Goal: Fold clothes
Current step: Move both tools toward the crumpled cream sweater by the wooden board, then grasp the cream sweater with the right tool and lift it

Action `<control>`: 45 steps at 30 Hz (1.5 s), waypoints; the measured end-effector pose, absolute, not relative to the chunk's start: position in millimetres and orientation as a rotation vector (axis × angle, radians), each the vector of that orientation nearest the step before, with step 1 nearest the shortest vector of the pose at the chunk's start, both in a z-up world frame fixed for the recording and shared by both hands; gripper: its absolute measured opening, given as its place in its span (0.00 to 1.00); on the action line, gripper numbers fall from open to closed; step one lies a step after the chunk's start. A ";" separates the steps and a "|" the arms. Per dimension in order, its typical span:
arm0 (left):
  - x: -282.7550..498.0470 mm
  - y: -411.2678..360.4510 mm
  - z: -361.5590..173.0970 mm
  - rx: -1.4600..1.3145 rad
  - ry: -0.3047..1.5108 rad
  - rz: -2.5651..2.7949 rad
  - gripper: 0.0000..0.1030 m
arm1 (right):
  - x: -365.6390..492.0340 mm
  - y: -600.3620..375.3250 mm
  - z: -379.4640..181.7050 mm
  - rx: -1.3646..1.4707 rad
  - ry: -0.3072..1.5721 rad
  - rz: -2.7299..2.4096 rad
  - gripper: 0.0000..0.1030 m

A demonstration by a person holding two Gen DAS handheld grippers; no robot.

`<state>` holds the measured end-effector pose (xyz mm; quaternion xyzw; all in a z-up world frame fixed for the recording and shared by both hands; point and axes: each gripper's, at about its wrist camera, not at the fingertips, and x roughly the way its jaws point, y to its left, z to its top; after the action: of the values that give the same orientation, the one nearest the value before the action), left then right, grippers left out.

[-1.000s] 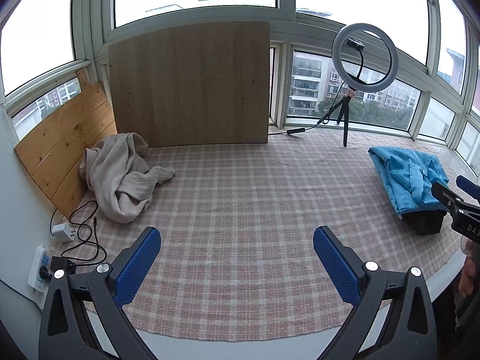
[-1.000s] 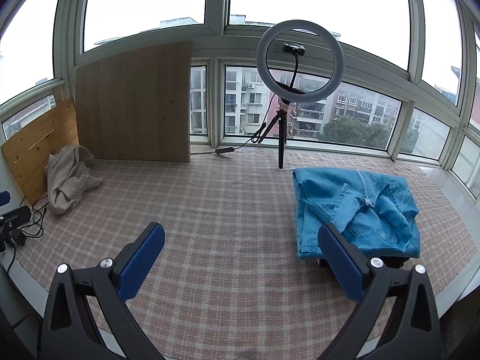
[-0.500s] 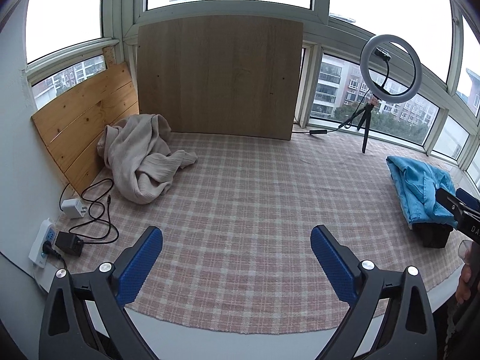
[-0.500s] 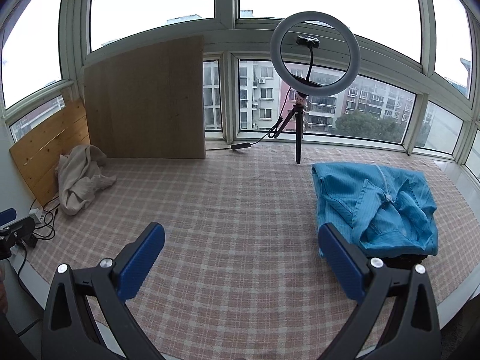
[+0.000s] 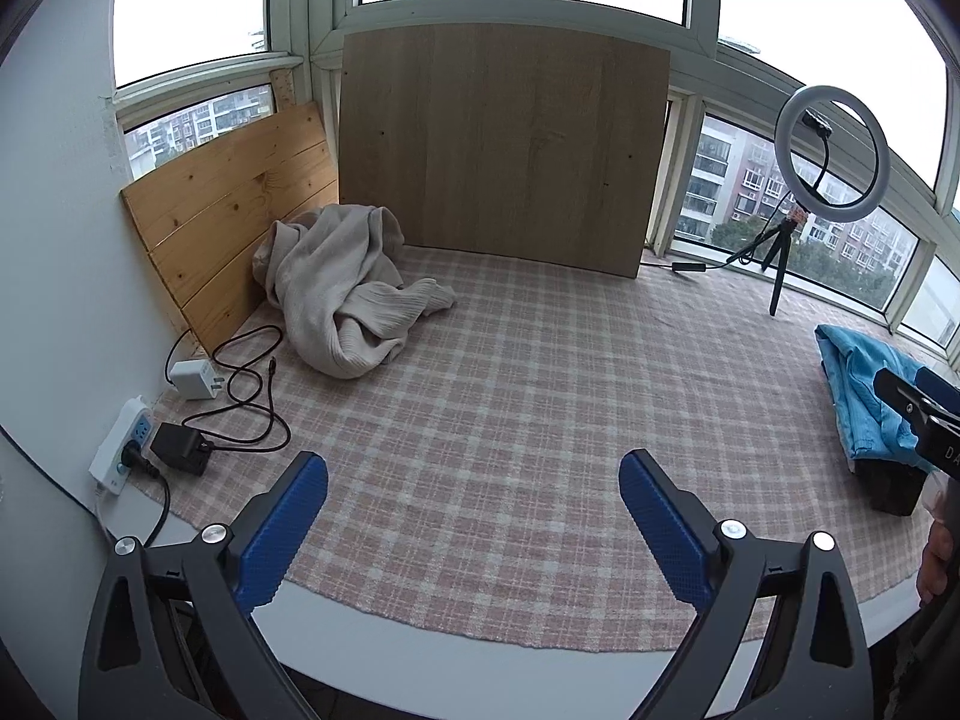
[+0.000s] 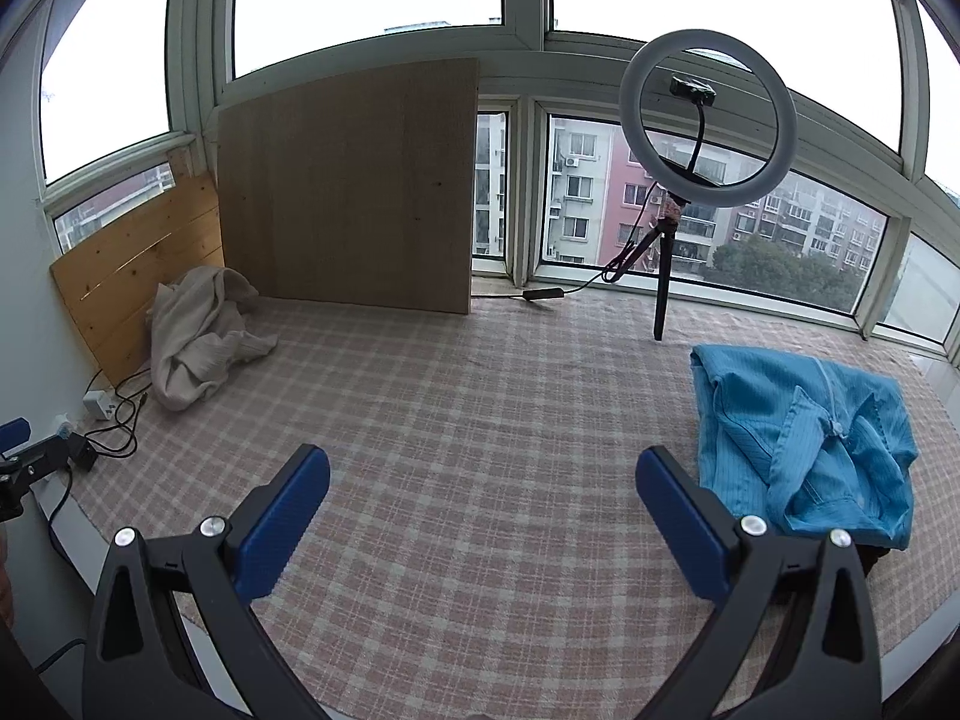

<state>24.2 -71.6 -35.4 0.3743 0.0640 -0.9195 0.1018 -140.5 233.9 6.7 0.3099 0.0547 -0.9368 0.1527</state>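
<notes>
Blue garment (image 6: 804, 444) lies folded on the bench (image 6: 480, 420); beige sweater (image 5: 342, 294) still crumpled, unfolded. Left claw (image 5: 474, 516) and right claw (image 6: 483, 510) both released, empty.

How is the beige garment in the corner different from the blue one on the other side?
The beige garment lies crumpled in a loose heap against the wooden boards; the blue garment is folded into a flat, roughly square stack. The beige one is ribbed knit, the blue one smooth and finely striped. The blue one sits on something dark. Neither is touched by a tool.
</notes>
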 end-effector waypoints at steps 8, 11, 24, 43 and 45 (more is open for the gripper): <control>27.9 -79.6 -34.8 1.104 0.189 -2.696 0.95 | -140.8 219.0 6.2 0.876 0.212 -2.668 1.00; 30.2 -82.3 -33.6 1.094 0.194 -2.685 0.96 | -141.0 214.7 5.0 0.874 0.239 -2.655 1.00; 42.5 -134.6 -10.6 1.006 0.226 -2.562 0.96 | -157.8 196.1 6.5 0.835 0.179 -2.540 1.00; 30.3 -276.6 7.0 0.859 0.255 -2.543 0.96 | -204.2 -31.2 16.2 0.701 0.260 -2.346 0.99; 26.2 -290.4 -1.6 0.881 0.265 -2.552 0.96 | -210.7 -69.4 4.2 0.719 0.294 -2.321 0.97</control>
<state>26.2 -290.4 -1.6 0.3171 0.0956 -0.9193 0.2127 -210.7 -69.4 4.2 0.2762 0.1130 -0.8918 0.3401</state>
